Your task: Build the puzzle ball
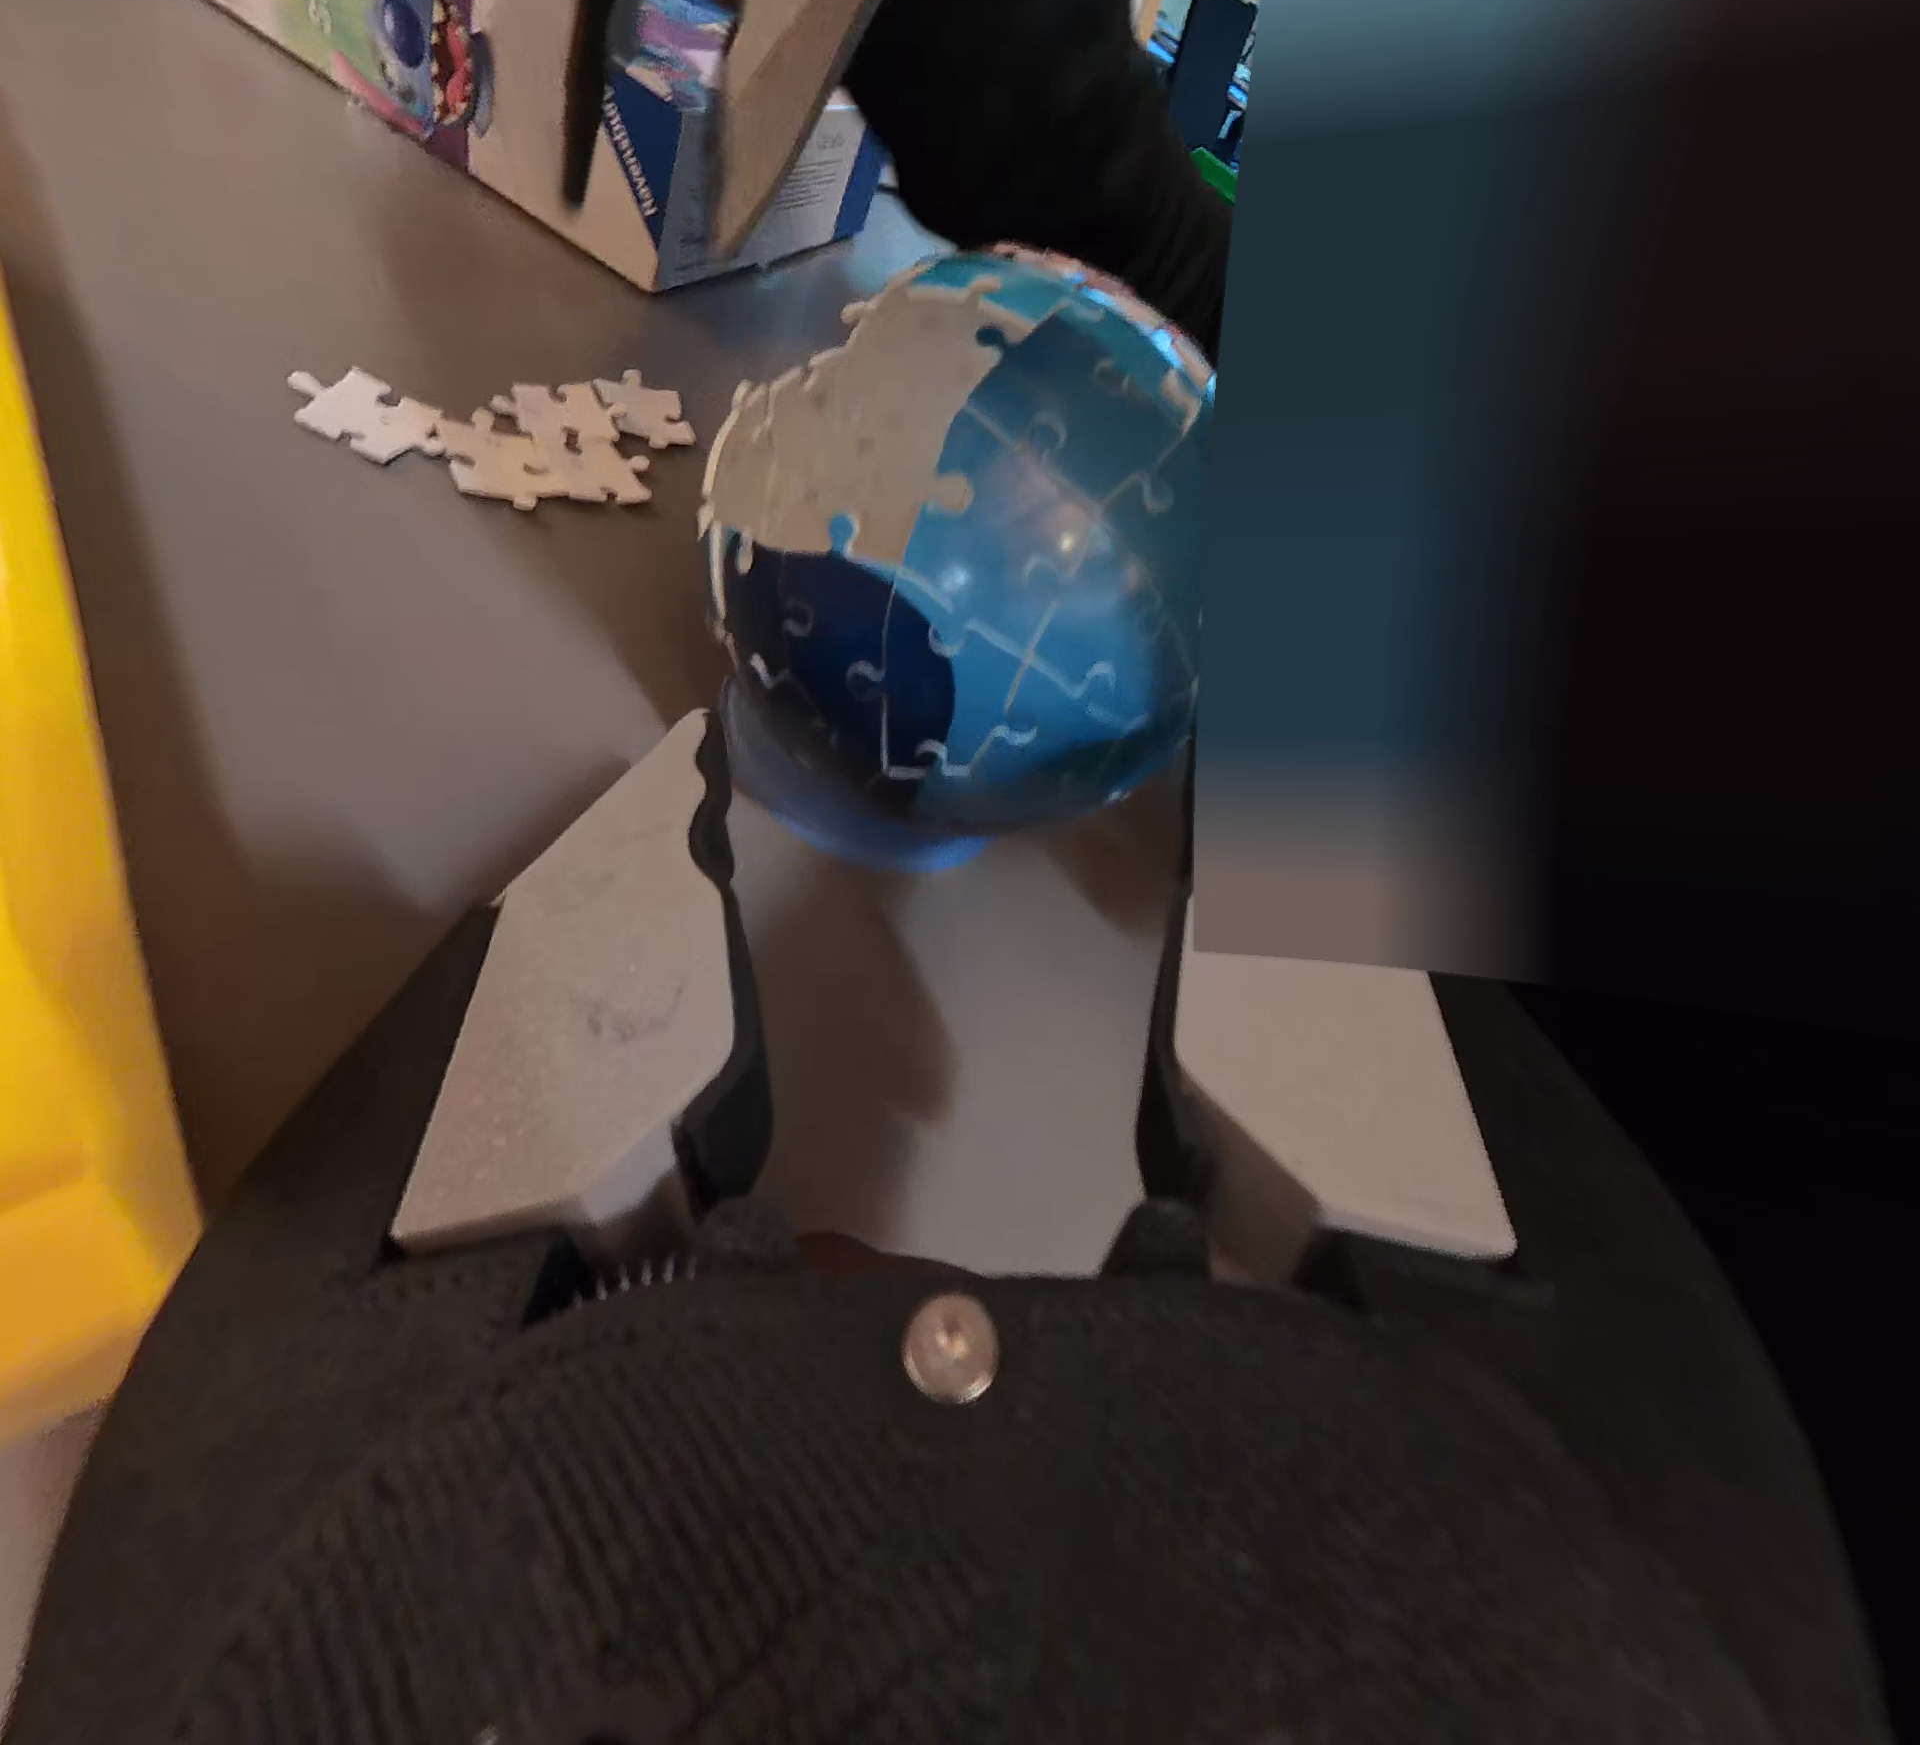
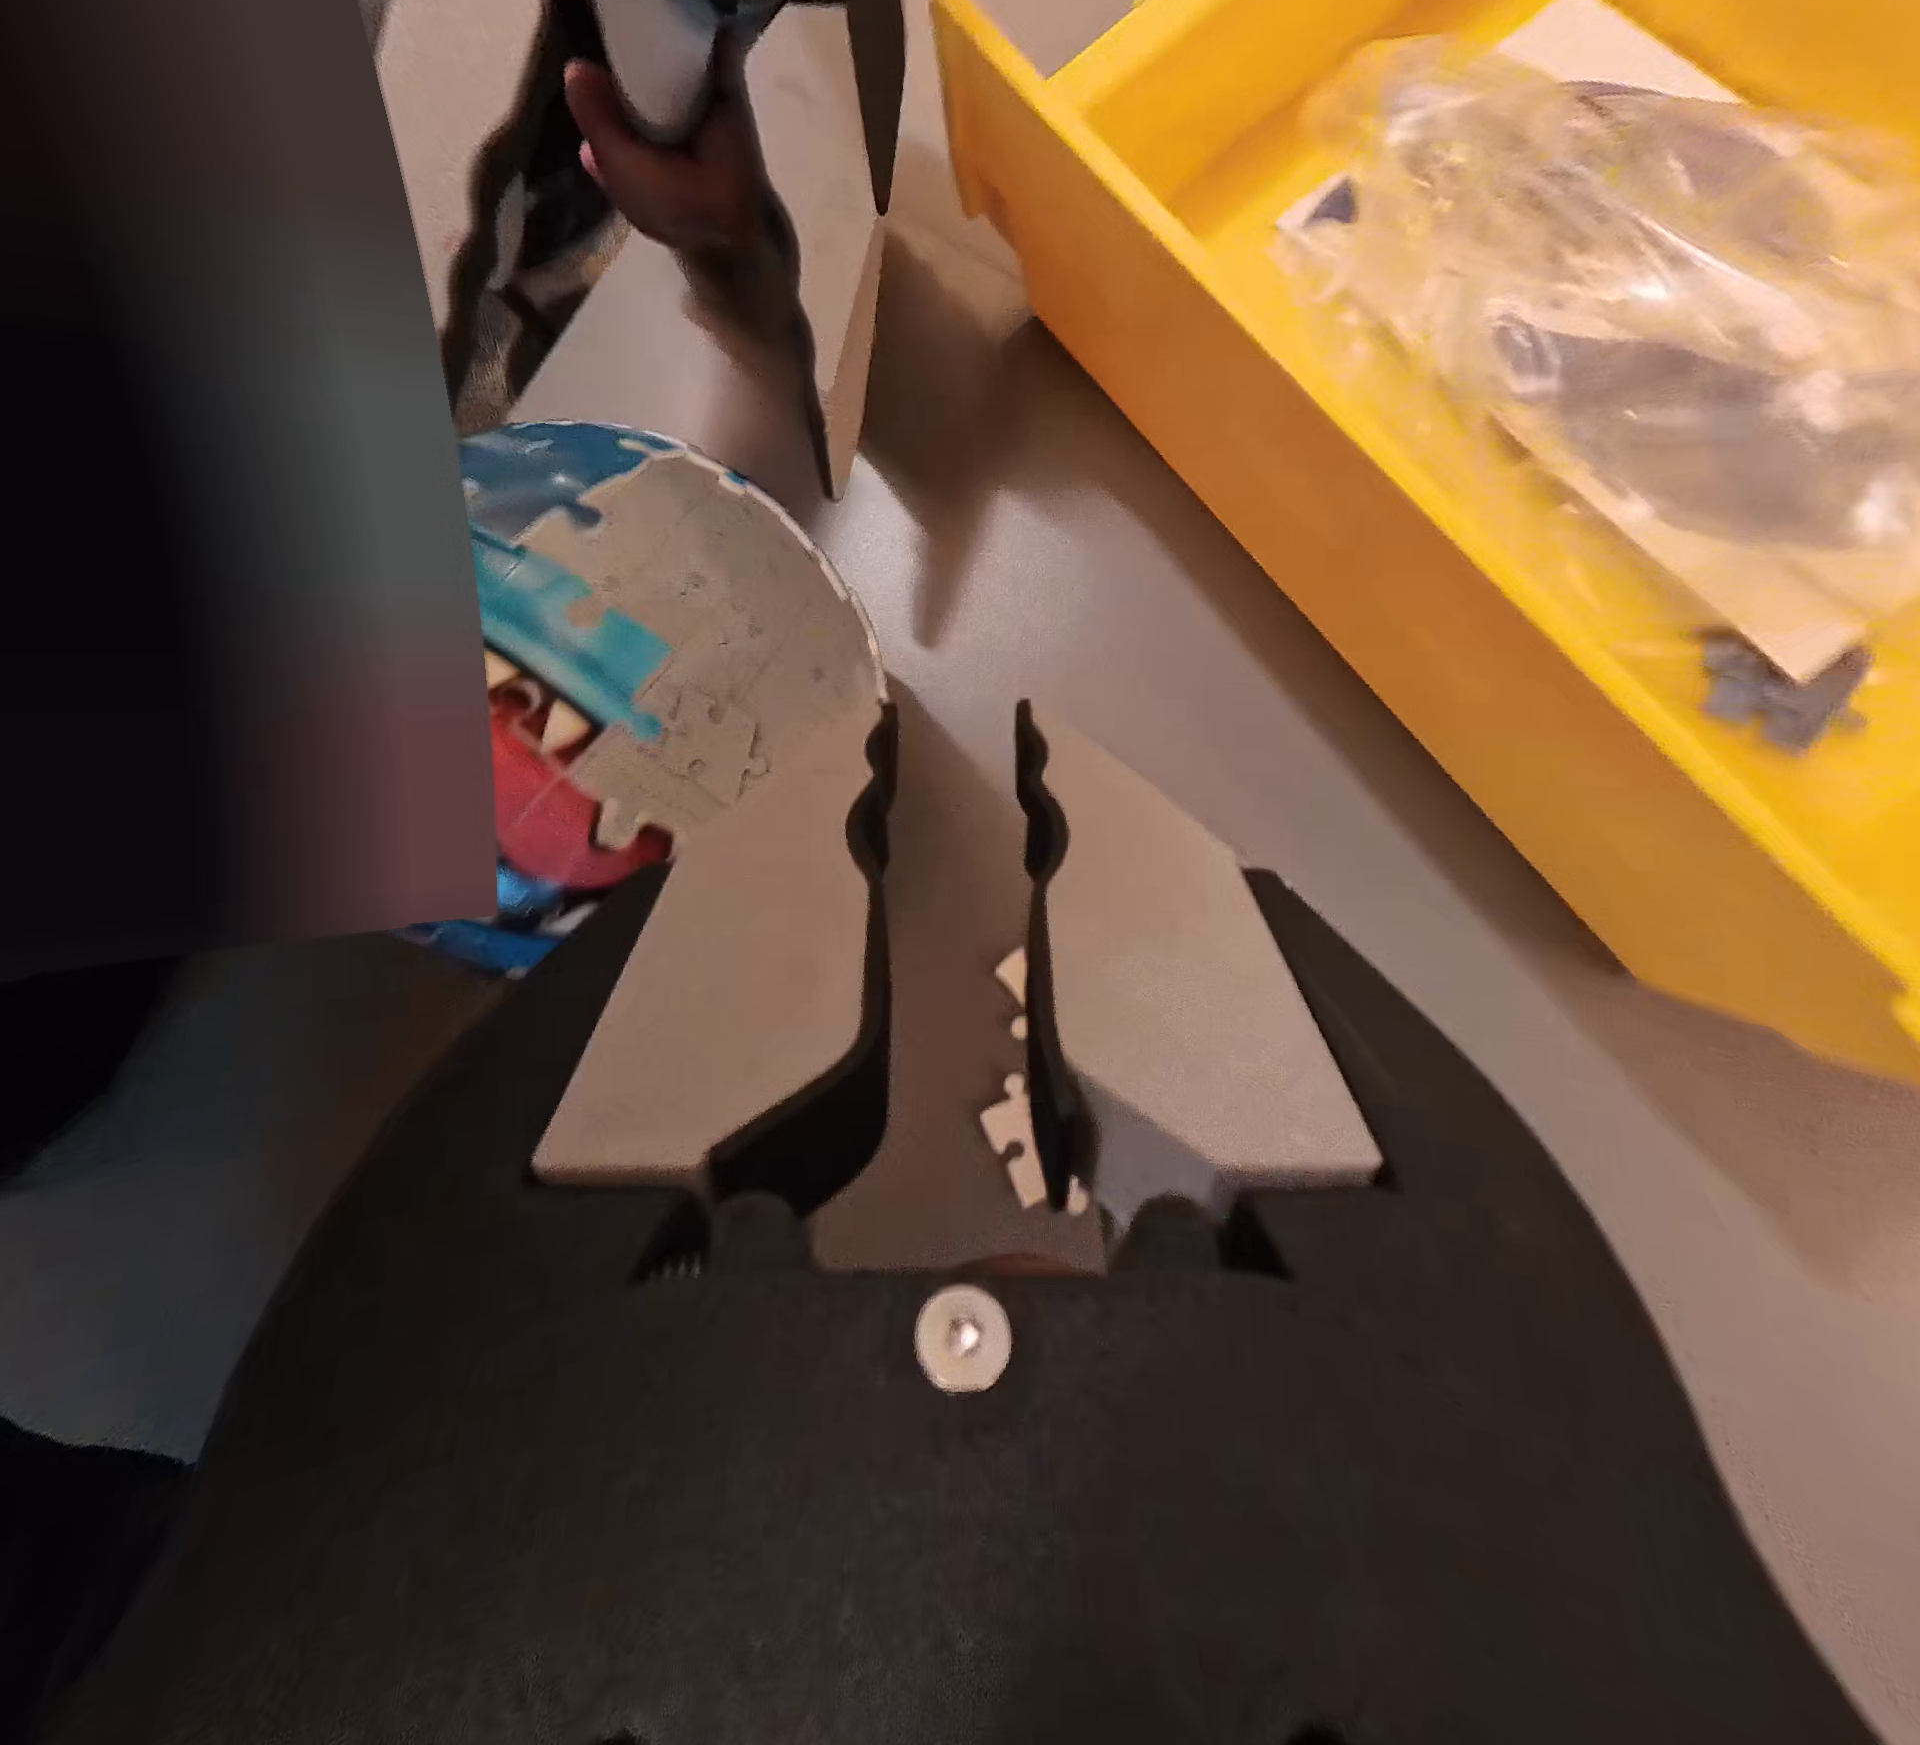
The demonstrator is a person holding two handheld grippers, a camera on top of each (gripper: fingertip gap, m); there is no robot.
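The puzzle ball point(image 1: 1039, 552) is mostly blue, with a patch of white, blank-side pieces on top, and has a blue base under it. My left gripper point(image 1: 948, 745) has its fingers spread wide and clasps the ball's lower sides; a blur patch hides part of the right finger. In the right wrist view the ball point(image 2: 675, 635) is at the left, with the left gripper point(image 2: 644, 448) flanking it. My right gripper point(image 2: 954, 724) is slightly open and empty, just right of the ball. It shows high in the left wrist view point(image 1: 646, 225). Loose white pieces point(image 1: 499, 438) lie on the table.
The puzzle's cardboard box point(image 1: 343, 2) stands at the back of the grey table. A yellow bin point(image 2: 1195, 345) at the right holds a clear plastic bag point(image 2: 1610, 293) and a dark puzzle piece point(image 2: 1777, 698). Its wall shows in the left wrist view point(image 1: 62, 864). Loose pieces point(image 2: 1013, 1072) lie under my right gripper.
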